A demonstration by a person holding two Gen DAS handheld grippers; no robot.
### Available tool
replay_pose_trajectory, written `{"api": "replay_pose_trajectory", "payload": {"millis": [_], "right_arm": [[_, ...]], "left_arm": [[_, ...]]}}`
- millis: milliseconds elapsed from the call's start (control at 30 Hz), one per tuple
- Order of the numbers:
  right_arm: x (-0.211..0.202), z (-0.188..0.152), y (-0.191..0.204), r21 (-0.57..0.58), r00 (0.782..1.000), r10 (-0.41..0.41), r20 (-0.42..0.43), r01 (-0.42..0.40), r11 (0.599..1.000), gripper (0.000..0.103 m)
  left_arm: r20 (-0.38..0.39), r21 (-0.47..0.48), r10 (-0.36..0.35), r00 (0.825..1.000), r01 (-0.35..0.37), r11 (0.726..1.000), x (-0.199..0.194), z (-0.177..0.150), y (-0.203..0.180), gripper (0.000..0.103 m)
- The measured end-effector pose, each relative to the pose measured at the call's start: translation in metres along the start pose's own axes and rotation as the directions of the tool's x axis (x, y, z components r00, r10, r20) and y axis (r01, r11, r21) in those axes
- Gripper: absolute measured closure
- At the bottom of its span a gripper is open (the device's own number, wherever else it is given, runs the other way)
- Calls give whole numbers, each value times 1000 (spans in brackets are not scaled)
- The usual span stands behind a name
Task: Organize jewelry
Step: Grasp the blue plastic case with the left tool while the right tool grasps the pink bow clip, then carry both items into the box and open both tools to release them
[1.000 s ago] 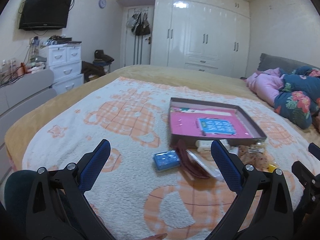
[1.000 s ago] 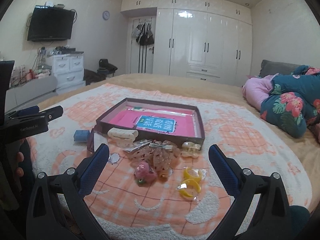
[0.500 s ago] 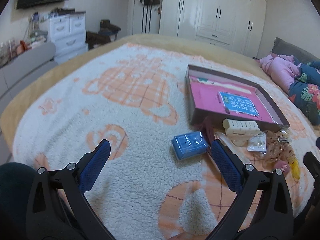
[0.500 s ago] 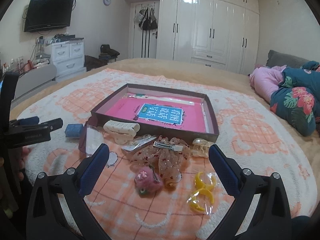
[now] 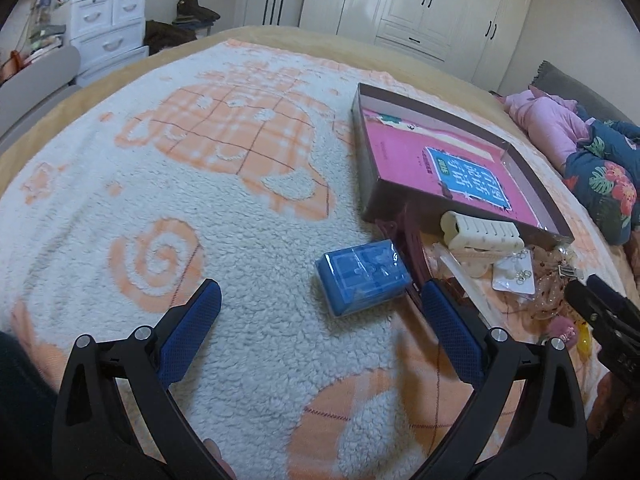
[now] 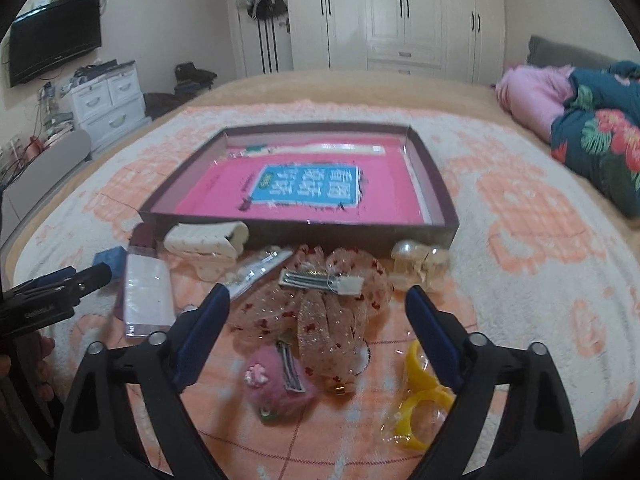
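Observation:
A small blue box (image 5: 362, 276) lies on the blanket just beyond my left gripper (image 5: 319, 296), which is open and holds nothing. My right gripper (image 6: 317, 296) hovers over a sheer dotted bow hair clip (image 6: 320, 320). Its jaws are closing with the bow between them, and the pads are clear of it. A pink fuzzy clip (image 6: 276, 384) and yellow rings (image 6: 420, 400) lie nearer. A white claw clip (image 5: 480, 234) leans on the dark shallow box (image 6: 432, 200), which holds a pink book.
A clear flat case (image 6: 146, 292), a pearly clip (image 6: 420, 260) and an earring card (image 5: 514, 274) lie by the box. Floral and pink bedding (image 6: 592, 136) is piled at the right. A white drawer unit (image 5: 108, 28) stands beyond the bed's left edge.
Both grippers have tipped downward and moved in closer to the items on the blanket. The right gripper's jaws have narrowed. The left gripper's jaws stand as wide as before.

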State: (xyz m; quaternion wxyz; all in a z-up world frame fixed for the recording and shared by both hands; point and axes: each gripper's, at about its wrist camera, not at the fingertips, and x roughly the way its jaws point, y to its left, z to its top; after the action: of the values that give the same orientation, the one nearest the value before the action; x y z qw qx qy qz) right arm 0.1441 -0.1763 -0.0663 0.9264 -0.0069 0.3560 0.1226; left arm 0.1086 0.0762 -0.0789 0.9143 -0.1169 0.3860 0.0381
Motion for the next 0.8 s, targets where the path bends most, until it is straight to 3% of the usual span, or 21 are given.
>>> {"api": "replay_pose_trajectory", "payload": {"millis": [100, 200, 267, 367, 467, 800], "right_arm": [[9, 1, -1, 4, 1000, -2, -27, 2, 1000, 25], [19, 2, -1, 14, 998, 1, -62, -1, 1000, 37], [25, 3, -2, 23, 997, 5, -80, -3, 1000, 54], [28, 1, -3, 40, 996, 17, -84, -14, 999, 66], [23, -1, -3, 31, 998, 10, -59, -8, 999, 71], [-6, 3, -17, 52, 999, 21, 34, -23, 998, 72]], "left_arm": [[-3, -3, -20, 1000, 20, 1000, 3, 2, -1, 12], [-2, -8, -42, 999, 42, 999, 6, 6, 0, 20], [-3, -2, -46, 999, 46, 999, 8, 8, -1, 30], [-12, 8, -74, 997, 74, 997, 9, 7, -4, 46], [-16, 16, -107, 994, 107, 994, 9, 7, -6, 58], [40, 18, -85, 996, 84, 996, -9, 14, -1, 59]]}}
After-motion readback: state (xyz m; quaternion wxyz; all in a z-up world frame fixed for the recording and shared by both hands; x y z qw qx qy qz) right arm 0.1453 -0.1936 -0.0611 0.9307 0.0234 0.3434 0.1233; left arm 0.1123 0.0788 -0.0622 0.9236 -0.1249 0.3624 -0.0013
